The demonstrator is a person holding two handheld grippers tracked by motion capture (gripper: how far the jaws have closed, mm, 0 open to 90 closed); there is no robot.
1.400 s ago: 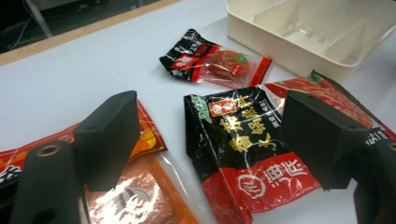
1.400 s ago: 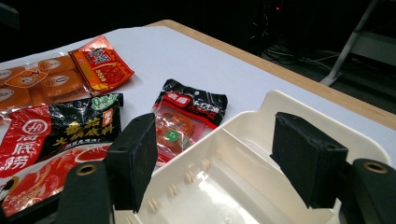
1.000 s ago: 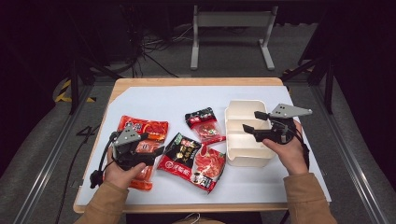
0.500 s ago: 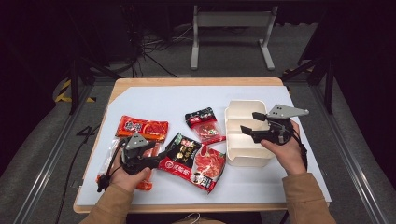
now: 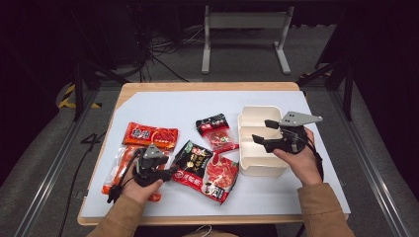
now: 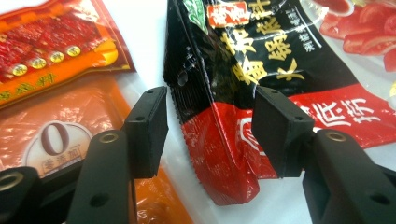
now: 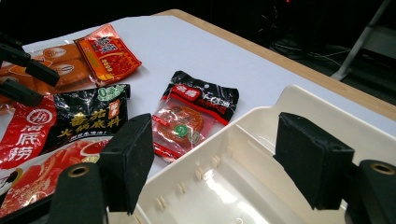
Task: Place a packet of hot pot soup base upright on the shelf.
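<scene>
The big wooden desk (image 5: pixel 207 88) with its white sheet is carrying everything. The cream plastic box (image 5: pixel 257 163) is sitting open, waiting to be filled; the right tongs (image 5: pixel 261 132) are hovering wide open over it, holding nothing. The left tongs (image 6: pixel 210 135) have just been closing around the edge of the black-and-red shiny food packet (image 6: pixel 243 79), lying flat near the box, pads not squeezing it yet.

Left gripper (image 5: pixel 170 172) sinks from above orange packets toward table, shifts right to near-left corner of black-and-red packet (image 5: pixel 197 163). I see its jaws closing in, packet edge now between pads, not yet pinched.
</scene>
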